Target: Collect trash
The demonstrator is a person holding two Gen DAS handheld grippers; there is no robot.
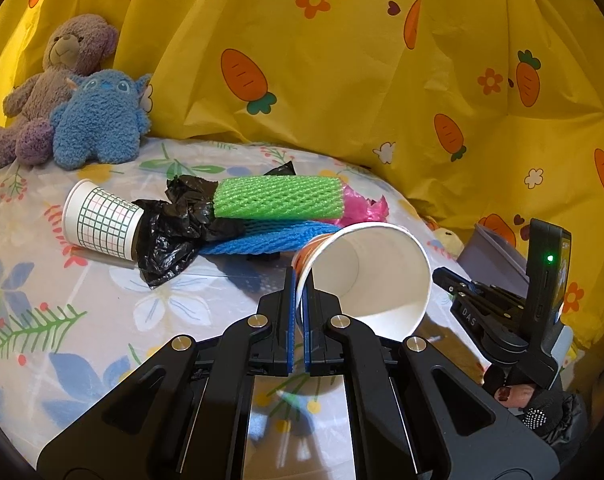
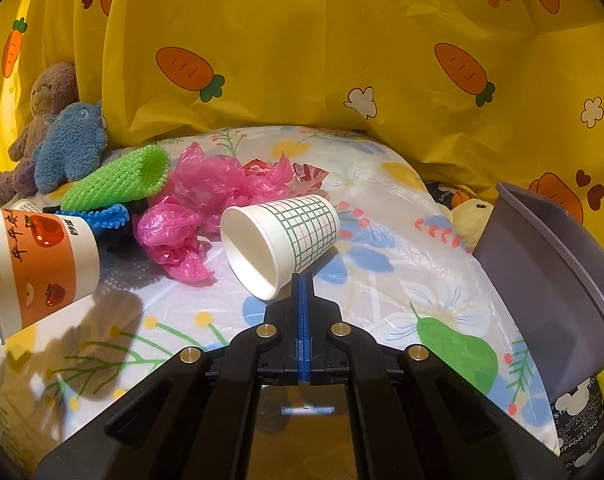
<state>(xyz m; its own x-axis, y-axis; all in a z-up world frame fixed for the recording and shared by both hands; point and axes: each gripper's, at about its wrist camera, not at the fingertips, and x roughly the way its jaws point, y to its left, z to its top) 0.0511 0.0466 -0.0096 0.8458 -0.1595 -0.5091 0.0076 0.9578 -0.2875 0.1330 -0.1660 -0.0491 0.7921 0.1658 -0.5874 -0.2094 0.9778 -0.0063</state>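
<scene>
My left gripper (image 1: 301, 280) is closed on the rim of the orange apple-print cup (image 1: 366, 276), held lifted above the floral sheet (image 1: 82, 300). My right gripper (image 2: 302, 280) is closed on the rim of the grid-pattern cup (image 2: 282, 240), with the grey bin (image 2: 554, 276) to its right.

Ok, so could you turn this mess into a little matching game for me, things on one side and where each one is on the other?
Things:
1. apple-print paper cup
2. green foam net
3. blue plush toy
4. grey bin

Places:
A. next to the teddy bear
B. at the bed's right edge
C. rim pinched in the left gripper
D. alongside the blue foam net

Pairs: 1-C, 2-D, 3-A, 4-B
</scene>
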